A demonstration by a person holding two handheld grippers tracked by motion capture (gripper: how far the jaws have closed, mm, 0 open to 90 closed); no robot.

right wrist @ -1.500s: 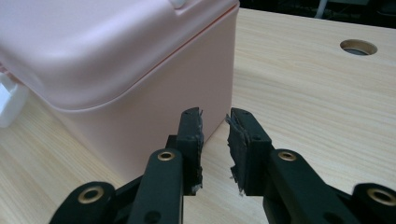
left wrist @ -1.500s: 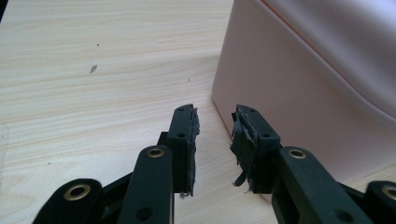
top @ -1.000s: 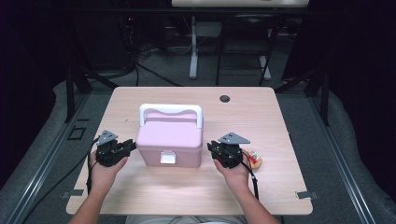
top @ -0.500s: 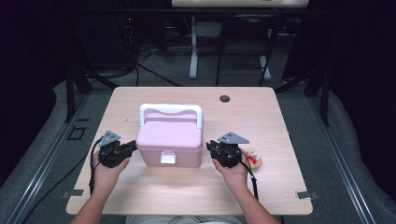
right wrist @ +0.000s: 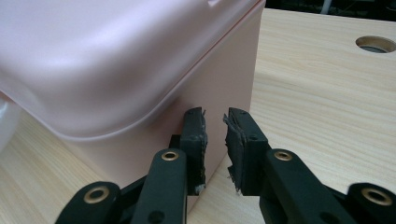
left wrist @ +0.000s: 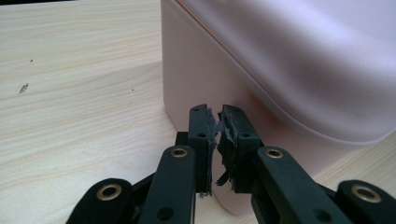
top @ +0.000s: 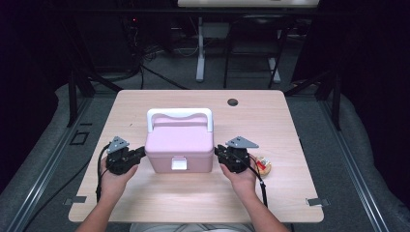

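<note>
Pink lidded box with white carry handle sits on the bench, left-right centre, slightly toward the near edge, latch tab facing the near edge.

Left tool at the box's left wall, tip at or just off it. In the left gripper view its jaws have just been closing and are now nearly together; only frayed pad material between them, no part of the box. Right tool at the box's right wall; right gripper view shows a narrow gap between the jaws, nothing gripped, tips close to the wall under the lid rim.

Judged step: bracing or squeezing the box from both sides with near-closed tips.

Risks:
- Smooth plastic walls, small contact area: tips may slide up under the lid overhang or off the wall, and the box skids.
- Uneven push from left and right would rotate the box or shove it sideways.
- Small round item lies just right of the right hand; could be knocked.
- Torn pads reduce friction.
</note>
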